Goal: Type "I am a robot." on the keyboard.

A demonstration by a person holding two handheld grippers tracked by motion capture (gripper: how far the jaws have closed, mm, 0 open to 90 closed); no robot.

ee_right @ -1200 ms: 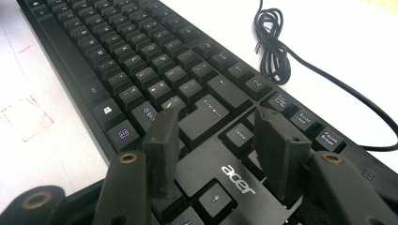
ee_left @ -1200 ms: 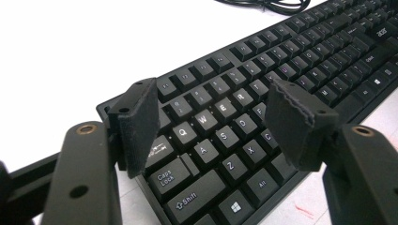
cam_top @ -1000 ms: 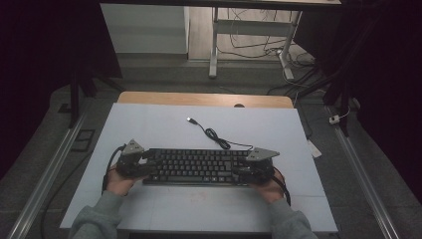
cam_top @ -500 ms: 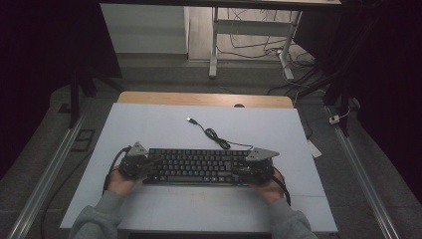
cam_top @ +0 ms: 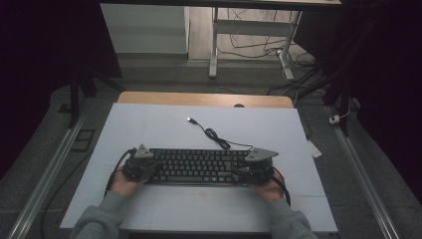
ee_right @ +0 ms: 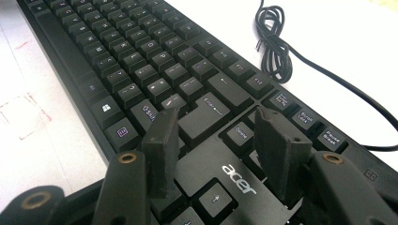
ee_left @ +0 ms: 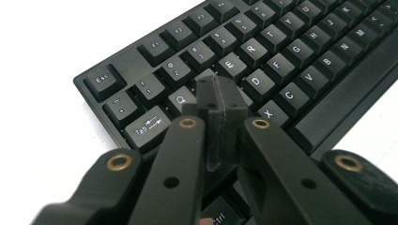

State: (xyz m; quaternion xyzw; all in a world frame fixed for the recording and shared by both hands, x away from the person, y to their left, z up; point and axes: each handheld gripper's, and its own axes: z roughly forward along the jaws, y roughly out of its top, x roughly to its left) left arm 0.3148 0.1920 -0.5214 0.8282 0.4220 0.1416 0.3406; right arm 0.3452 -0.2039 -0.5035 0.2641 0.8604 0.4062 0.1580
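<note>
I have the keyboard [cam_top: 199, 166] lying flat on the desk [cam_top: 164, 119], its long axis running side to side in front of me, with one tool at each end. My left tool [ee_left: 220, 93] has just been closing and its jaws now stand pressed together with nothing between them; from the left gripper view the tip sits over the keys just past Q, at the keyboard's left end, and I can't tell for sure whether it is pressing a key or only hovering. My right tool [ee_right: 213, 140] is at the keyboard's right end with its jaws apart, straddling the plain strip with the logo, near the Enter and Delete keys, and gripping nothing. The keyboard's cable [cam_top: 214, 134] trails off the far edge of the keyboard, coiled once, with its plug lying loose on the desk beyond. My guess is that the coming move is a key press, so what counts is that the keys lie straight ahead of and beneath the left tip.
</note>
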